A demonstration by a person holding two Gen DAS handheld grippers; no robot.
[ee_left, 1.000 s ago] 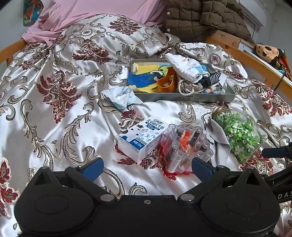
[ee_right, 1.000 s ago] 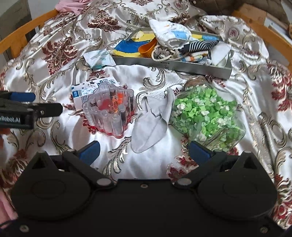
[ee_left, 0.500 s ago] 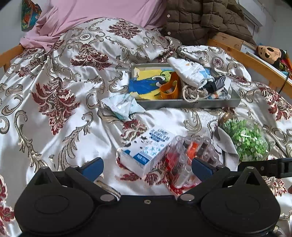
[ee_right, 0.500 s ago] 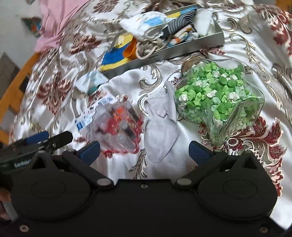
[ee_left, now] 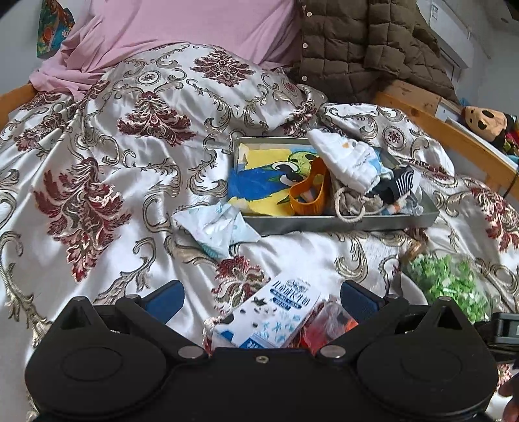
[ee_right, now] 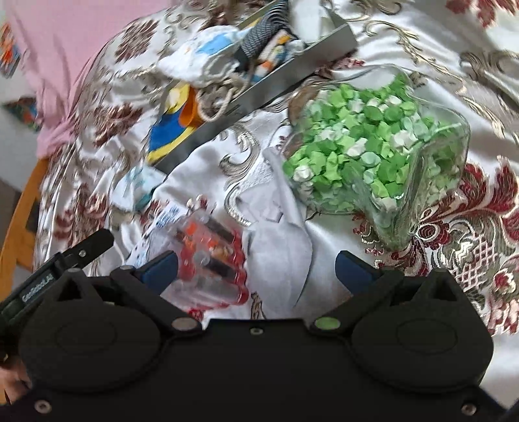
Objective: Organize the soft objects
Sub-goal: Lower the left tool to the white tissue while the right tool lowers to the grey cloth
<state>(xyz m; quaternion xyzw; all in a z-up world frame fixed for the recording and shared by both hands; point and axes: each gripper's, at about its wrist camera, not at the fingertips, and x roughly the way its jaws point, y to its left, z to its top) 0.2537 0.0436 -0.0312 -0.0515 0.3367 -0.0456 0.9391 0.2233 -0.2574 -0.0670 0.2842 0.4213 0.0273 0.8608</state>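
A grey cloth (ee_right: 275,227) lies flat on the patterned bedspread, between a clear case of small tubes (ee_right: 207,256) and a glass jar of green paper stars (ee_right: 373,142). My right gripper (ee_right: 256,271) is open and empty, low over the cloth's near end. My left gripper (ee_left: 261,297) is open and empty above a blue and white carton (ee_left: 269,321). A metal tray (ee_left: 340,224) further back holds a white drawstring bag (ee_left: 347,162), striped socks and other soft items. A crumpled light blue cloth (ee_left: 217,227) lies just left of the tray.
A brown quilted jacket (ee_left: 363,42) and pink bedding (ee_left: 194,29) are piled at the head of the bed. A wooden bed rail (ee_left: 454,136) runs along the right, with a plush toy (ee_left: 483,121) beyond it. The left gripper's arm (ee_right: 65,259) shows at the right view's left edge.
My right gripper has dropped and tilted toward the grey cloth, which now sits between its fingers. My left gripper has pulled back and tilted up, so the carton and tube case sit lower in view.
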